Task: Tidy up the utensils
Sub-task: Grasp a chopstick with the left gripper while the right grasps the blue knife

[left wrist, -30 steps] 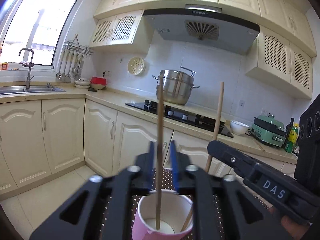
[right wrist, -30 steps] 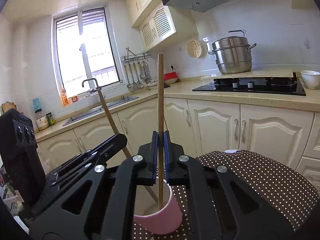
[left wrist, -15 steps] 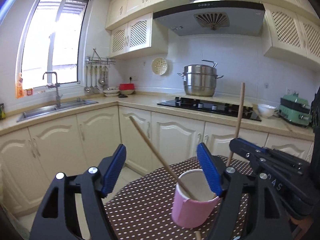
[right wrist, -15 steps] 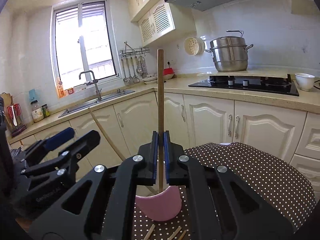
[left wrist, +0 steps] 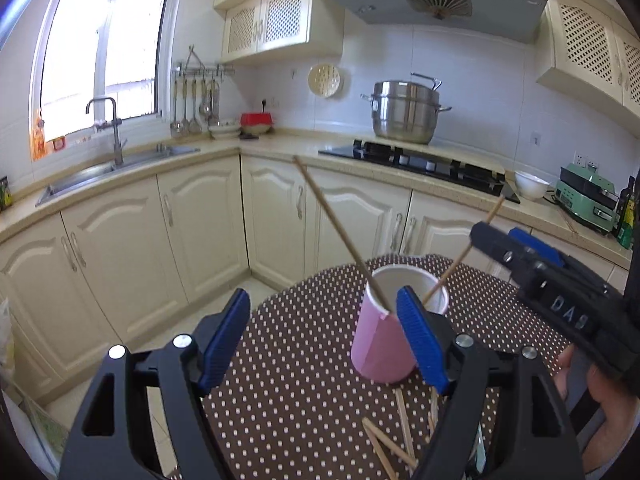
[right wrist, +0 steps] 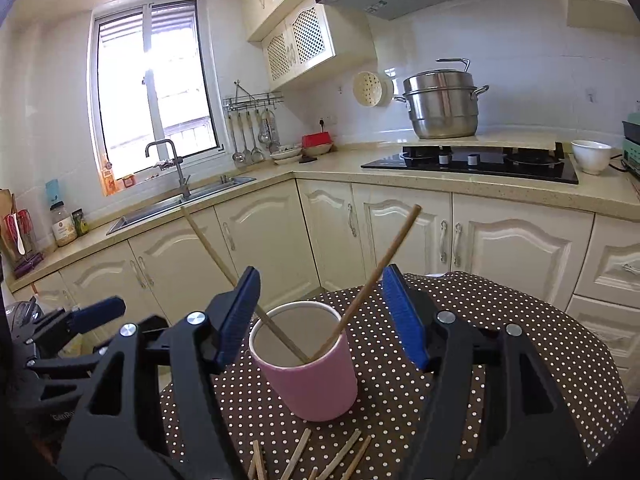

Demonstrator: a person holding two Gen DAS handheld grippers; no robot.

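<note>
Both tools – left tool, right tool – had just sprung open, empty; chopsticks leaned inside the pink cup; next, best withdraw slowly, avoiding tipping it.

Both hand-held grippers opened, dropping their chopsticks to lean in the cup.
</note>
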